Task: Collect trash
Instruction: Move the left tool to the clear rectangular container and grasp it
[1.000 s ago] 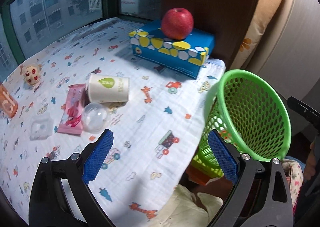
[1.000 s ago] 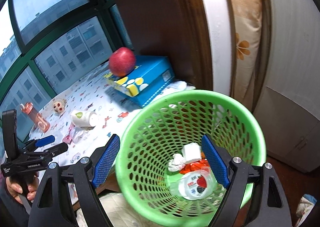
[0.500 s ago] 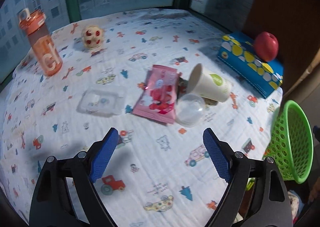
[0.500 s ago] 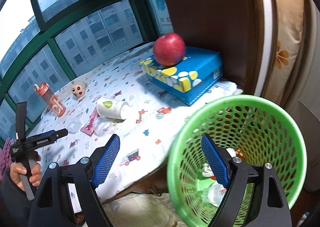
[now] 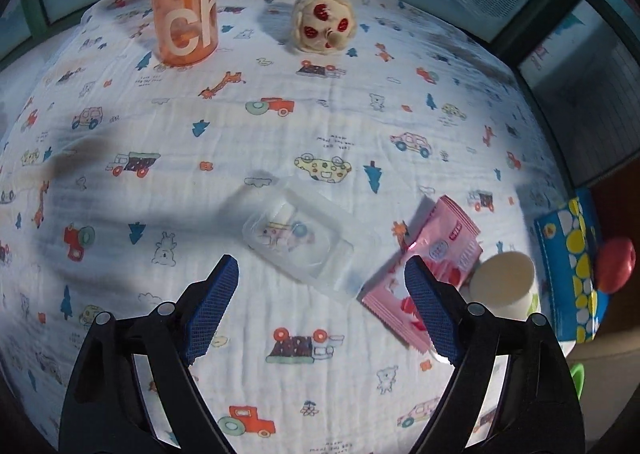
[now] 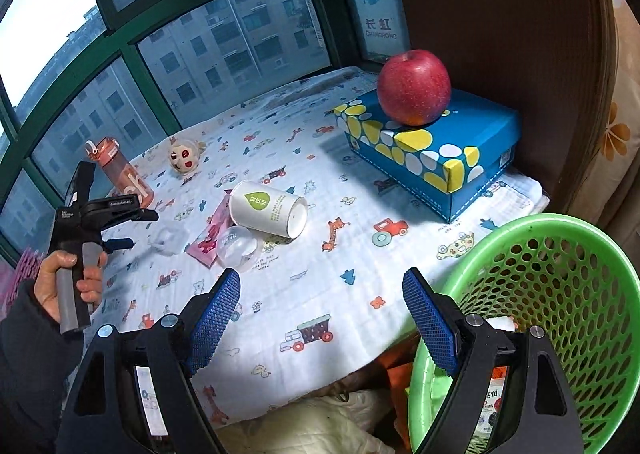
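Left wrist view: left gripper (image 5: 316, 290) spread wide, holding nothing, above the printed cloth (image 5: 280, 126). Clear plastic tray (image 5: 298, 236) lies at frame centre, just beyond and between the fingertips, slightly right of the midline; its long axis runs from upper left to lower right, oblique to the jaw line. Pink snack wrapper (image 5: 432, 254) sits right of it, partly behind the right finger; paper cup (image 5: 504, 288) on its side at lower right. Orange bottle (image 5: 184, 10) and plush toy (image 5: 322, 24) stand at the top, well apart from the trash. Right wrist view: right gripper (image 6: 320, 318) also spread and empty, low in the frame over the near cloth edge. Green basket (image 6: 560, 294) at lower right, rim touching the right finger's side of the frame, with packaging inside. Cup (image 6: 270, 208), clear dome lid (image 6: 236, 250) and wrapper (image 6: 210, 236) cluster centre left; the left gripper (image 6: 118, 226) hangs just beside the tray (image 6: 170, 240). Judgement: left hand is nearer the tray; wrist rotation likely needed to span its short side.
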Available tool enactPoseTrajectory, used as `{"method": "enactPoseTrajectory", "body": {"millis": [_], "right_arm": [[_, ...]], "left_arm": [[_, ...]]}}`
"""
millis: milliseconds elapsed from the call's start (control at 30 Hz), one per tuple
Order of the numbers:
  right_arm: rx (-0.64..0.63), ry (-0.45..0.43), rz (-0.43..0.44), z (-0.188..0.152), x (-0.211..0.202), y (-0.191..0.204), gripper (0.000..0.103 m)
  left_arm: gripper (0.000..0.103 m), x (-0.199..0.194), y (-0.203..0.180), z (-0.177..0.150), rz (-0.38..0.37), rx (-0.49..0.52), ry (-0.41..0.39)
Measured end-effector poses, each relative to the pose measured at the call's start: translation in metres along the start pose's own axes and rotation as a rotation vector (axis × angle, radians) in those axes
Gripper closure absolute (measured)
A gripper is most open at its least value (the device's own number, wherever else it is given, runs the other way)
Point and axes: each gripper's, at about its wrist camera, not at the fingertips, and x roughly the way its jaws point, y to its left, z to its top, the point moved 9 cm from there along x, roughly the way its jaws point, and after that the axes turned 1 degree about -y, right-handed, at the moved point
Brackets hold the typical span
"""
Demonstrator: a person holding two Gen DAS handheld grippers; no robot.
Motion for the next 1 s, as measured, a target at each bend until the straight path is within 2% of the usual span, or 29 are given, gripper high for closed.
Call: {"method": "enactPoseTrajectory", "body": {"millis": [133,400,600,733,800,1000], "right_arm": [[-0.012,0.023,0.012,0.003,0.014,0.003,0.023],[-0.031,0.066,0.029,0.007,0.039,0.007,0.023],[-0.047,0.086,0.035,0.013,0.05,0.012,0.023],[-0.054,0.1,0.04,0.016,0.057,0.015,0.023],[-0.054,0.107,0.042,0.018,0.061,0.017,0.023],[-0.031,0.136,0.072,0.026,0.077,0.03,0.023]], "left_arm": [[0.019,0.019,0.007,0.01,0.035,-0.09,0.02],[0.019,0.045,0.016,0.021,0.103,-0.199,0.039],[0.019,0.058,0.019,0.018,0.139,-0.23,0.058],[0.019,0.064,0.022,0.017,0.135,-0.248,0.068],[0.021,0.068,0.022,0.016,0.132,-0.241,0.078],[0.045,0.06,0.016,0.018,0.08,-0.182,0.056]]}}
